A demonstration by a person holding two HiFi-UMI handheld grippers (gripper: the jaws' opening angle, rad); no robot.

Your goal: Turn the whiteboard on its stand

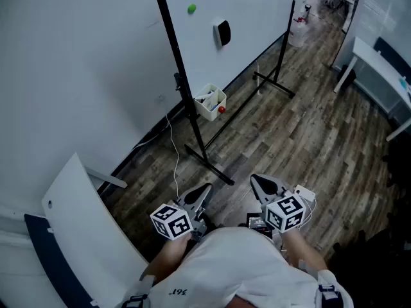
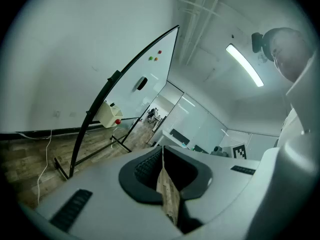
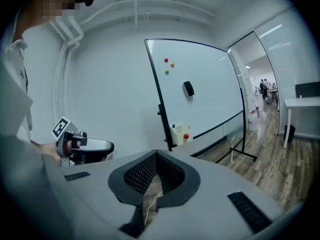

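The whiteboard (image 1: 244, 18) stands upright in its black stand (image 1: 192, 124) ahead of me, close to the white wall. It carries three small coloured magnets (image 1: 192, 8) and a black eraser (image 1: 221, 33). A white marker box (image 1: 210, 101) hangs at its lower left corner. The board also shows in the left gripper view (image 2: 150, 69) and in the right gripper view (image 3: 200, 89). My left gripper (image 1: 204, 190) and right gripper (image 1: 257, 179) are held low near my body, well short of the stand's foot (image 1: 209, 165). Both are shut with nothing between their pads.
A thin white cable (image 1: 174, 153) runs over the wood floor from the wall toward me. A white panel with a dark edge (image 1: 77, 230) leans at my left. A white desk (image 1: 385, 69) stands at the far right.
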